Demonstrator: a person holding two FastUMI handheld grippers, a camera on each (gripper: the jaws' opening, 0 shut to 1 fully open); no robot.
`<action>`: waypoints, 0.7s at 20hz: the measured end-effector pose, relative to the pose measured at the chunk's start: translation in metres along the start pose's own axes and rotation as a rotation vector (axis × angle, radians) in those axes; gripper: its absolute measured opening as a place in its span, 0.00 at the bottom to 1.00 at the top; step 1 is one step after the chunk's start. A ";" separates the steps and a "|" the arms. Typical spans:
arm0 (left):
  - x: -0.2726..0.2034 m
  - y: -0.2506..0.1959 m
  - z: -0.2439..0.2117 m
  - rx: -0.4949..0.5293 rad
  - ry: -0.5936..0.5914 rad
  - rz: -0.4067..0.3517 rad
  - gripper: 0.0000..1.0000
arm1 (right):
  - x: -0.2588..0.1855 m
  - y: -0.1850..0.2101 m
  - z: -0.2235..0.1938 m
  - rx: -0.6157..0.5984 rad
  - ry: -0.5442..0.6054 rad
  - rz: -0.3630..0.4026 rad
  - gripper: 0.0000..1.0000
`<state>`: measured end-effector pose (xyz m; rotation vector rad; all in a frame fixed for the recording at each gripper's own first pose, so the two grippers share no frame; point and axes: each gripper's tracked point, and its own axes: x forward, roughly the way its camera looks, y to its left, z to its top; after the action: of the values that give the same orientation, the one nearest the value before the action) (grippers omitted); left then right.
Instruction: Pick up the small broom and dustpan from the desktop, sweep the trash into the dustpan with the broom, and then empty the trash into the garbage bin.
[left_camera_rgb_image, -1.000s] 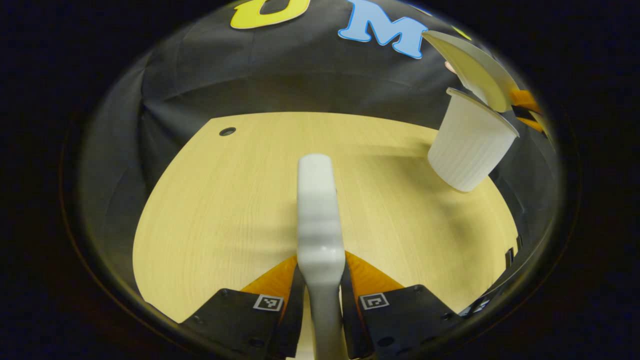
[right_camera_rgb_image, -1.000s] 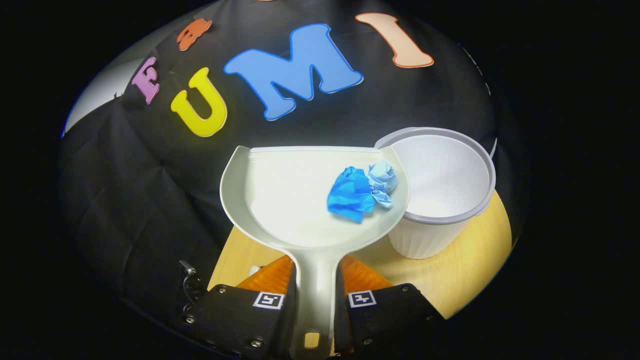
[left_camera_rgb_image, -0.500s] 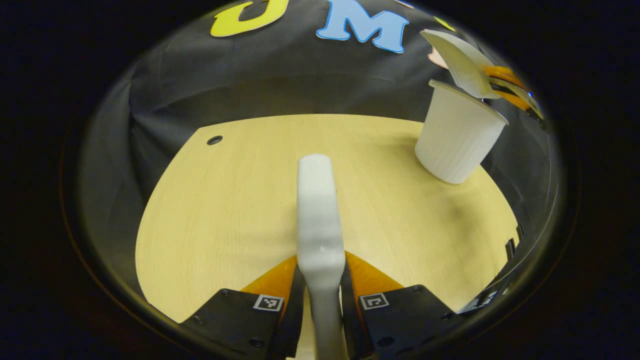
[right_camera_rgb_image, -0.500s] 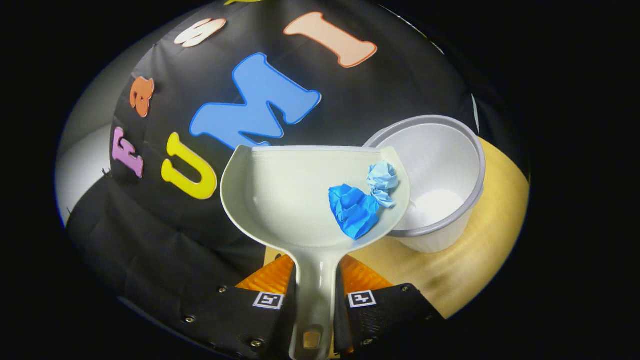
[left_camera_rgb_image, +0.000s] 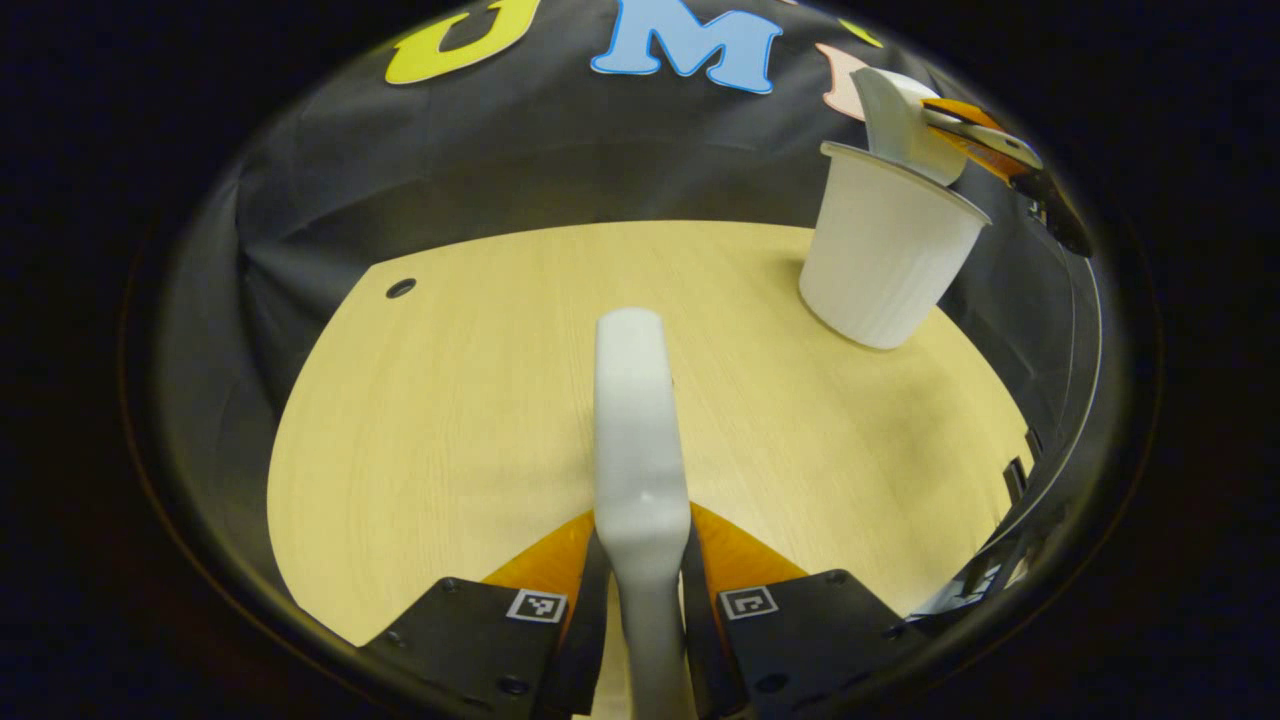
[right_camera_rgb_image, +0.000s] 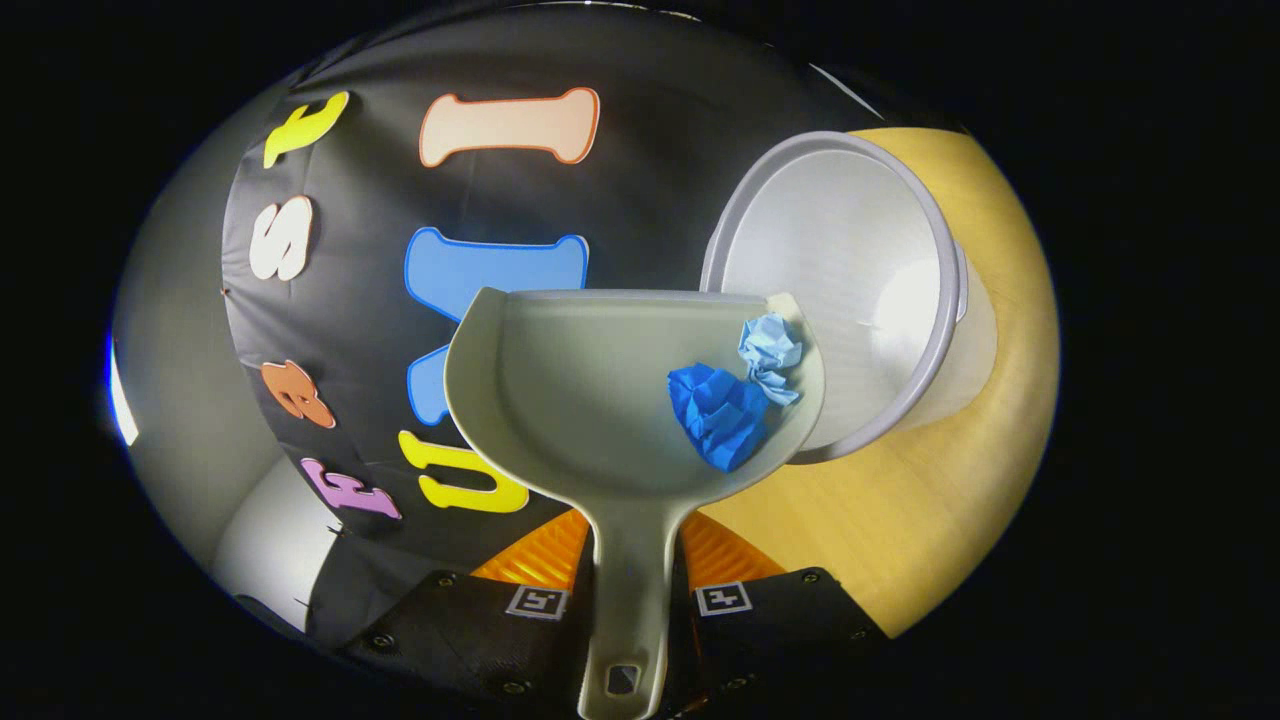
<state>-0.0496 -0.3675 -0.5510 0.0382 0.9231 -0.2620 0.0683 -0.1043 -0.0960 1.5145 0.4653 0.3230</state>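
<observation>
Sweeping done, dumping underway. Right gripper (right_camera_rgb_image: 633, 570) clamped on the handle of the pale plastic dustpan (right_camera_rgb_image: 600, 390), rolled sideways over the white ribbed plastic bin (right_camera_rgb_image: 850, 290) near the wooden desktop's (left_camera_rgb_image: 450, 420) far right edge. Two crumpled blue paper wads (right_camera_rgb_image: 740, 395) clinging to the pan (not out yet). Left gripper (left_camera_rgb_image: 640, 575) gripping the white plastic broom (left_camera_rgb_image: 632, 420), idle above the desktop.
</observation>
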 end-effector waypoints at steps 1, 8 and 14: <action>0.006 -0.010 0.013 0.006 0.000 -0.003 0.41 | -0.001 0.002 0.003 0.031 -0.004 0.019 0.32; 0.007 -0.028 0.012 0.012 0.006 -0.012 0.41 | -0.004 0.007 0.005 0.103 0.005 0.079 0.32; 0.006 -0.028 0.012 -0.014 -0.004 -0.003 0.43 | -0.013 0.001 -0.028 -0.102 0.051 0.022 0.32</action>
<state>-0.0436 -0.3972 -0.5464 0.0234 0.9209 -0.2581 0.0435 -0.0863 -0.0941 1.4160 0.4661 0.3981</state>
